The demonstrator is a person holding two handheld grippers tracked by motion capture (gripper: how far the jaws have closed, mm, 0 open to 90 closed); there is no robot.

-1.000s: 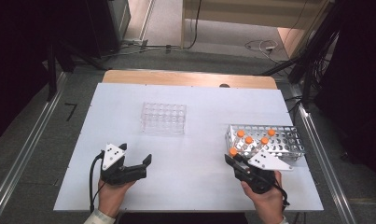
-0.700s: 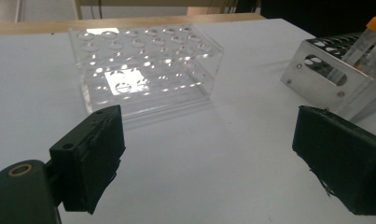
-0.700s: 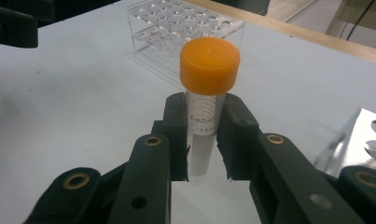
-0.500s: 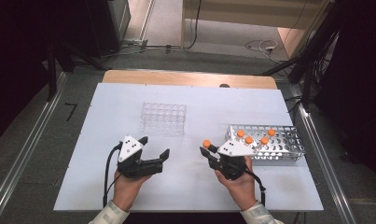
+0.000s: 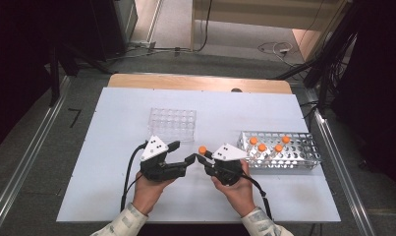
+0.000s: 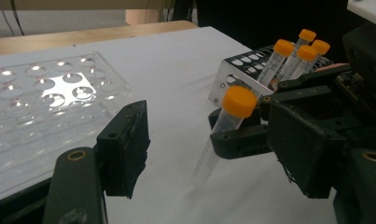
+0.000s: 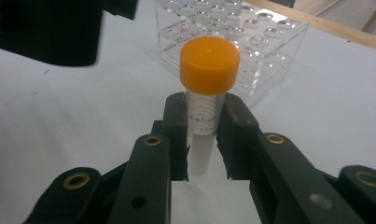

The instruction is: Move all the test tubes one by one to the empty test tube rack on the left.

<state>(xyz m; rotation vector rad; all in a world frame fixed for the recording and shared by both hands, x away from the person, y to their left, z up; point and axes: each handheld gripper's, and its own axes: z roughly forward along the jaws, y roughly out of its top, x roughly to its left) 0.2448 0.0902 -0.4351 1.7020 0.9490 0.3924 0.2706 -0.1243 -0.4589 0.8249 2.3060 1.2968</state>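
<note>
Both grippers moved inward, now nearly meeting mid-table. Right gripper [image 7: 202, 140] pinches an orange-capped tube [image 7: 206, 88], held above table w/ cap up, betw. clear rack [image 5: 172, 123] & metal rack [image 5: 303, 157]. Left gripper [image 6: 209, 140] jaws just been closing, not yet touching tube betw. them.
</note>
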